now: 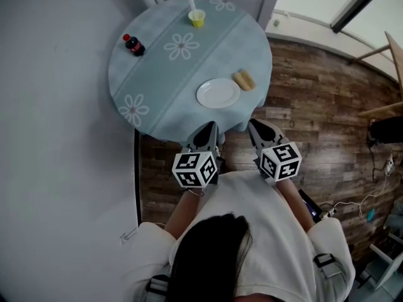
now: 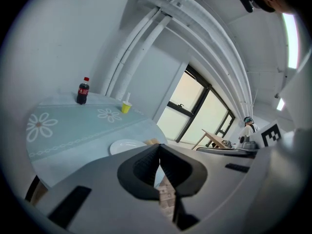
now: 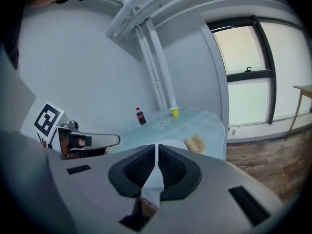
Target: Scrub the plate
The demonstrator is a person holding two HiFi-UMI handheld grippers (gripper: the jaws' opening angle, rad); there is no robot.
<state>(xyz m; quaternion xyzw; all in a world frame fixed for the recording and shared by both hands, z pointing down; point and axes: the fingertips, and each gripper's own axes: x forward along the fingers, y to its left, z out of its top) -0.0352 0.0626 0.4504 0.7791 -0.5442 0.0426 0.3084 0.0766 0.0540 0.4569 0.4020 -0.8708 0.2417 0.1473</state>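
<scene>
While empty, left gripper (image 1: 210,128) beside right gripper (image 1: 256,126)

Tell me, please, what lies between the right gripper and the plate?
Only bare blue tablecloth, as the head view shows: the right gripper, shut, is at its near edge, and the sponge sits beside the plate, off that line.

A round table (image 1: 151,99) under a pale blue flowered cloth carries 1 dark cola bottle (image 1: 133,45) and 1 yellow cup (image 1: 197,18), well apart. Wood-plank floor (image 1: 315,112) beside it.
</scene>
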